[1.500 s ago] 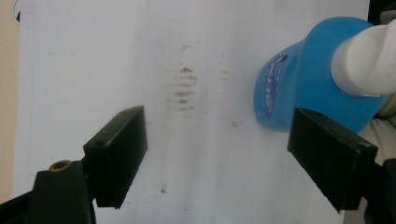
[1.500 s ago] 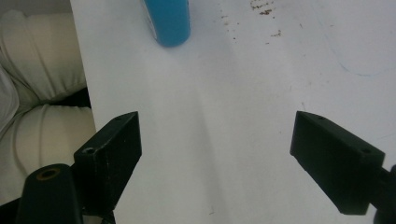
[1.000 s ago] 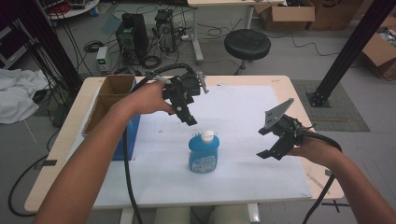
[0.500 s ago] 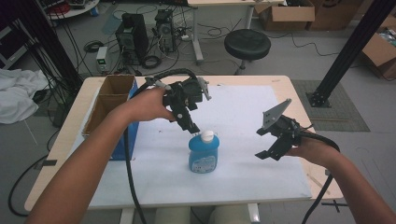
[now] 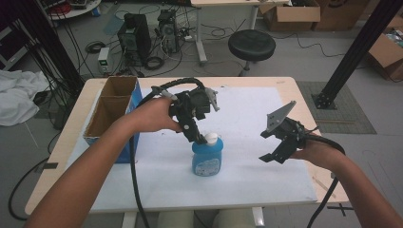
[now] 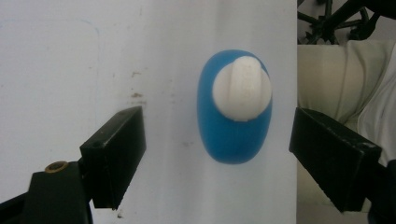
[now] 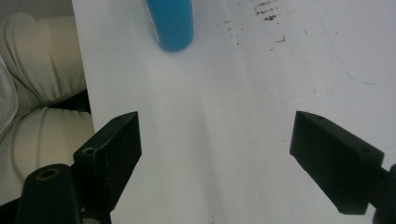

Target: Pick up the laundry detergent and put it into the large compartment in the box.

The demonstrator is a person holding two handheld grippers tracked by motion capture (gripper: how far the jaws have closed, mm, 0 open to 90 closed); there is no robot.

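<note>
Near the front middle of the white table sheet (image 5: pixel 247 180), a blue bottle (image 5: pixel 206 159) stands upright with its white cap (image 5: pixel 213 139) on. The left gripper (image 5: pixel 198 137) hangs directly over that cap, pointing down; its jaws have just been opening and now stand wide, the cap between them but touching neither pad. So the bottle is untouched and not gripped: the approach looks finished, while closing on it and whatever follows are left to do. The right gripper (image 5: pixel 275 148) waits well apart on the right, jaws wide and empty. A cardboard box (image 5: pixel 107 116) sits at the table's left edge.
</note>
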